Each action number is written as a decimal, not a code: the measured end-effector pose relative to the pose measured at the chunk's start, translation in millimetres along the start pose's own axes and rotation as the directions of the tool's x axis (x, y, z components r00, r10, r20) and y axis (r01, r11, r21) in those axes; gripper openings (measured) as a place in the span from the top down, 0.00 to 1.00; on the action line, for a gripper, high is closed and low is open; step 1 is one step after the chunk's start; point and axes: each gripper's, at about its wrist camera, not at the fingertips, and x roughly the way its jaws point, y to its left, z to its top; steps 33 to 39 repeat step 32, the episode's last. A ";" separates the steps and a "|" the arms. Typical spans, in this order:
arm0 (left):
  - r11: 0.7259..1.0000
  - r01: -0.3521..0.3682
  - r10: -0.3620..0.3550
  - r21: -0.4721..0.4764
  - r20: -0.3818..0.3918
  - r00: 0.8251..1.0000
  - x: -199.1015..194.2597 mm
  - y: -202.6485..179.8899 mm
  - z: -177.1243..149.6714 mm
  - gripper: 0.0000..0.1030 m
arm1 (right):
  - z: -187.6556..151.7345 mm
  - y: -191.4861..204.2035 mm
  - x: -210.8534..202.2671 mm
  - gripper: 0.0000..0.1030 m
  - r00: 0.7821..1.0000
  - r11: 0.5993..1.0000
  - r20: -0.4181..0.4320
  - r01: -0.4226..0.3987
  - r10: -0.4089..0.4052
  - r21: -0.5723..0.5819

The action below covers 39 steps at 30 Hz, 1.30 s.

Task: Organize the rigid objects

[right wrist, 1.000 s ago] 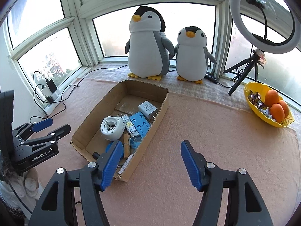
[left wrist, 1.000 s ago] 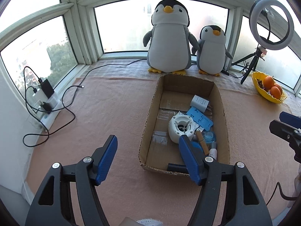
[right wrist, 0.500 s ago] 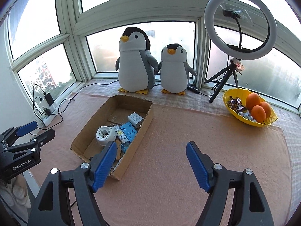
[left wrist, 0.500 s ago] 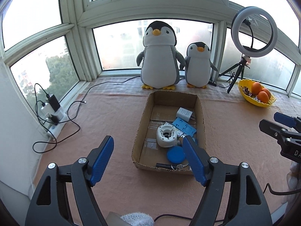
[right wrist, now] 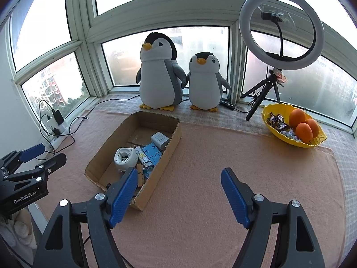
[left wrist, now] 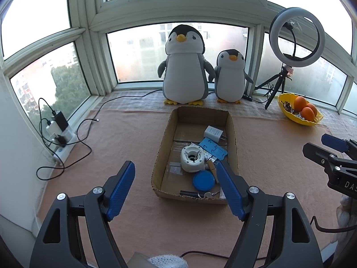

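Cardboard box (left wrist: 164, 156) near the blanket's (left wrist: 125, 134) middle already holds every loose item; nothing remains outside. Your left gripper (left wrist: 175, 186) and right gripper (right wrist: 178, 189) hover apart, empty.

Two plush penguins (left wrist: 184, 67), one cardboard box (left wrist: 162, 147), three oranges (right wrist: 301, 122), one ring light (right wrist: 281, 29), one yellow bowl (right wrist: 290, 141)

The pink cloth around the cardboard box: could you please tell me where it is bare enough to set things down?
Bare pink cloth lies between the brown cardboard box and the yellow fruit bowl, and between the box and the black cables. The box's near half is crowded; its far end by the penguin plush toys is bare.
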 end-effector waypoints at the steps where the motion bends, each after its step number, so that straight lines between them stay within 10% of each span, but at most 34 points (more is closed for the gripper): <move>1: 1.000 0.001 -0.001 -0.001 -0.001 1.000 0.3 0.3 0.0 0.26 | 0.2 0.4 0.7 0.29 1.000 1.000 -0.002 0.002 -0.002 -0.001; 39: 1.000 0.009 -0.009 -0.002 -0.015 1.000 5.7 0.6 1.7 0.26 | -1.0 2.6 8.4 0.29 1.000 1.000 -0.018 0.009 -0.009 -0.012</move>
